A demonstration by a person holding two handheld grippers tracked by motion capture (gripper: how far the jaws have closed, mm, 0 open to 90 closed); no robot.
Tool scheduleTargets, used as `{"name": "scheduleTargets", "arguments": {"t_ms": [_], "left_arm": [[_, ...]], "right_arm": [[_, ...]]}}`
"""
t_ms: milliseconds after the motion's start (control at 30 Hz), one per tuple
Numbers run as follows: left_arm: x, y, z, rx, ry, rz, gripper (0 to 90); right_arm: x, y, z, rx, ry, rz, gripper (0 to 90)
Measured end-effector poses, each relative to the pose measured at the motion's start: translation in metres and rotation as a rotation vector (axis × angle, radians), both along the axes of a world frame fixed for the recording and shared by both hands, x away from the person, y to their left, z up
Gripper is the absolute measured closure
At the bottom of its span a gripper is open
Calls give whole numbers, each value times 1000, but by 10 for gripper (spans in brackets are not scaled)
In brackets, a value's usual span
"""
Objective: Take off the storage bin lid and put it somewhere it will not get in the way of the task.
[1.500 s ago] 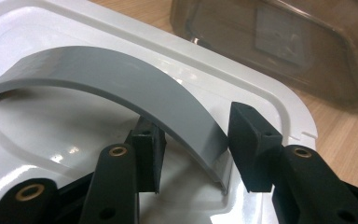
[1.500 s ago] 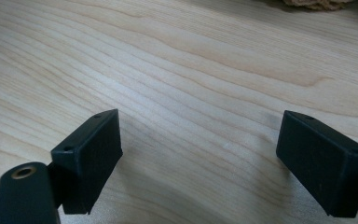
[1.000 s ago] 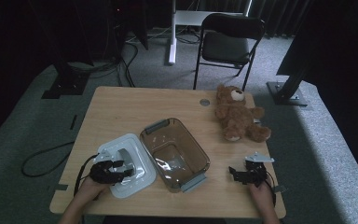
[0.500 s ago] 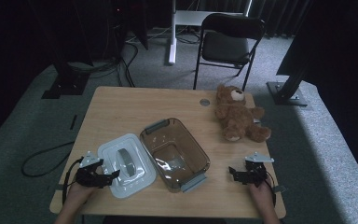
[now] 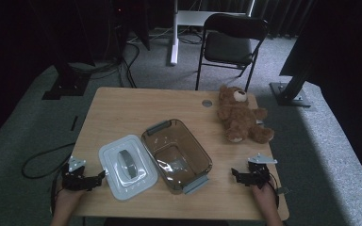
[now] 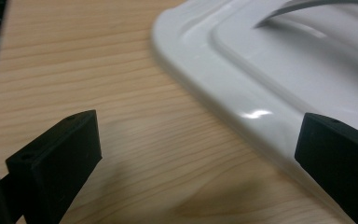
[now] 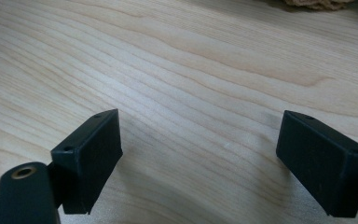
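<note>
Wood surface (image 5: 122, 113) carries brown tub (image 5: 176, 155) mid, white lid (image 5: 127, 165) touching its left side, teddy (image 5: 239, 115) far right; left claw (image 5: 99, 176) wide, empty, just beside lid's edge, right claw (image 5: 235, 174) wide over bare wood.

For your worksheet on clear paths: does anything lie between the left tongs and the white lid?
Nothing visible does. The left tongs sit open at the white lid, with bare table between them. In the left gripper view, one jaw already stands over the lid's rim.
</note>
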State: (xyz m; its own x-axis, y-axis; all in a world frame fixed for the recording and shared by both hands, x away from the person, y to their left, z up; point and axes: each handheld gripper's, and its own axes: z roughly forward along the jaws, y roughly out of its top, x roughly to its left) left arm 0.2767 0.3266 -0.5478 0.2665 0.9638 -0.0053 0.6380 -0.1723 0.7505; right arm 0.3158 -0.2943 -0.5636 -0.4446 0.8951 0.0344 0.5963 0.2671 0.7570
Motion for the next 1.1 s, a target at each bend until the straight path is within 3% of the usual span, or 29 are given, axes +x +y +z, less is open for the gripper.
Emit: {"name": "scheduleTargets", "arguments": {"t_ms": [100,333,400,567,700,1000,1100], "left_arm": [[1,4,-3,21,-10,48,11],[5,9,-7,54,16,116,11],[6,8,-7,41,20,116,11],[9,4,-9,69,41,118,11],[10,3,-9,39,56,129,17],[10,2,-9,39,59,139,16],[9,2,-9,40,59,147,16]], "right_arm": [[0,0,0,0,0,0,132],[0,0,0,2,1,-1,132],[0,0,0,5,2,-2,132],[0,1,0,-6,0,-2,132],[0,0,0,-2,0,-4,132],[-1,1,0,-14,-1,-13,132],[-2,0,1,-8,-24,-31,132]]}}
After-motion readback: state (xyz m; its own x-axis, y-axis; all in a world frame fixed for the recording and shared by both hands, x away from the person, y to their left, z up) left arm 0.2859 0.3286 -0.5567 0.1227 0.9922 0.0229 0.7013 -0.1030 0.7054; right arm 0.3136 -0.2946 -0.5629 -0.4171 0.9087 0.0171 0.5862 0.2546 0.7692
